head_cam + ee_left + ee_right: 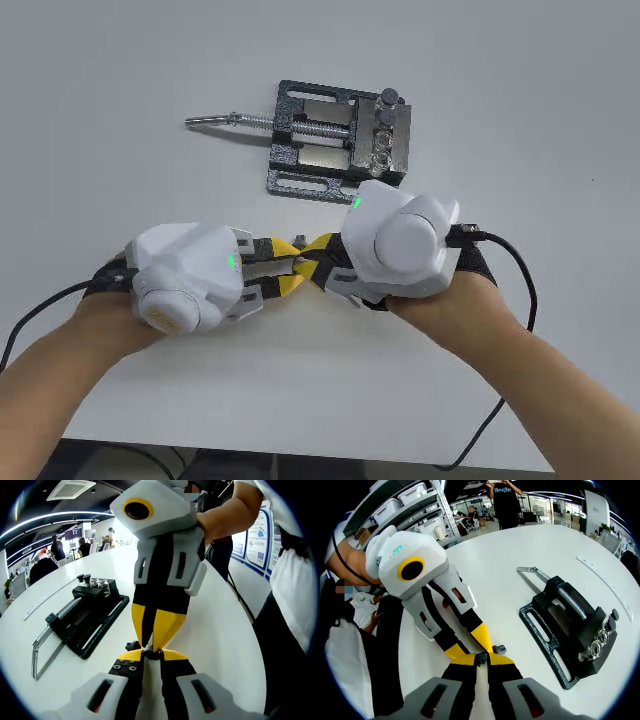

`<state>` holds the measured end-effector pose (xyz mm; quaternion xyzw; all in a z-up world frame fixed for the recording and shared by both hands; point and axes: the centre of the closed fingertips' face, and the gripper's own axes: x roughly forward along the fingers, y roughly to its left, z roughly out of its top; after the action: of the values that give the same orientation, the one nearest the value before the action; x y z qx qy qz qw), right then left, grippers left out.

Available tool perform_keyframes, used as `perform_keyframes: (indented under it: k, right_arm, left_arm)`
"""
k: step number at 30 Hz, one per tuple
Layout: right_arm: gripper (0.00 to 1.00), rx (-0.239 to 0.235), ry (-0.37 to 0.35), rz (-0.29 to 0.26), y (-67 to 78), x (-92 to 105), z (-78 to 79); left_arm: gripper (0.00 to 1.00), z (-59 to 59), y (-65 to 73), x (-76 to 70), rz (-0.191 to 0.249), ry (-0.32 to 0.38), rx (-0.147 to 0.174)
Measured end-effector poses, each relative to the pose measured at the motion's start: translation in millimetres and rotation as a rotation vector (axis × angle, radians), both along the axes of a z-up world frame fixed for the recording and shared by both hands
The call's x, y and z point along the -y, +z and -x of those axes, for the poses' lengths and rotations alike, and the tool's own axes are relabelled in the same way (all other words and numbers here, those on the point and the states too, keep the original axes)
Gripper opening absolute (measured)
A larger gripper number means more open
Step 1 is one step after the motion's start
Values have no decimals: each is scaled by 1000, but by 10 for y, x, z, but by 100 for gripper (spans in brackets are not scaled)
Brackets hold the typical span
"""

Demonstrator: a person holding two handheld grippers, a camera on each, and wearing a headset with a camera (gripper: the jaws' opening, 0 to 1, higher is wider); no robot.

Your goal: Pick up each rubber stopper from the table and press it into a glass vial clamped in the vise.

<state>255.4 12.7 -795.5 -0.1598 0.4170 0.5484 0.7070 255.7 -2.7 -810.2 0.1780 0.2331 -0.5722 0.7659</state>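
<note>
My left gripper point(293, 270) and right gripper point(311, 253) meet tip to tip on the near table. A small dark rubber stopper point(151, 655) sits pinched between the left gripper's point(152, 654) yellow tips. The right gripper's point(481, 658) tips close on the same stopper point(481, 657) from the opposite side. A second stopper point(499, 649) lies on the table just beside the tips point(132, 645). The black vise point(318, 140) stands farther back. It clamps glass vials point(381, 148), and two dark stoppers point(388, 98) top the row.
The vise's screw handle point(215, 121) sticks out to the left. Cables point(520, 290) trail from both grippers toward the table's near edge. In the gripper views, people and shelves stand around the room beyond the white round table point(485, 565).
</note>
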Motion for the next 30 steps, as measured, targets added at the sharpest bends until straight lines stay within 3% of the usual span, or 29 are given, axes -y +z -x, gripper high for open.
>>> perform_keyframes:
  k: [12,30]
  right_arm:
    - [7,17,8,27,-18,1,0]
    - [6,28,12,61,-16,178,18]
  left_arm:
    - [9,7,1,-7,-3,-5,4]
    - [10,11,8,-1,-12,-14,9]
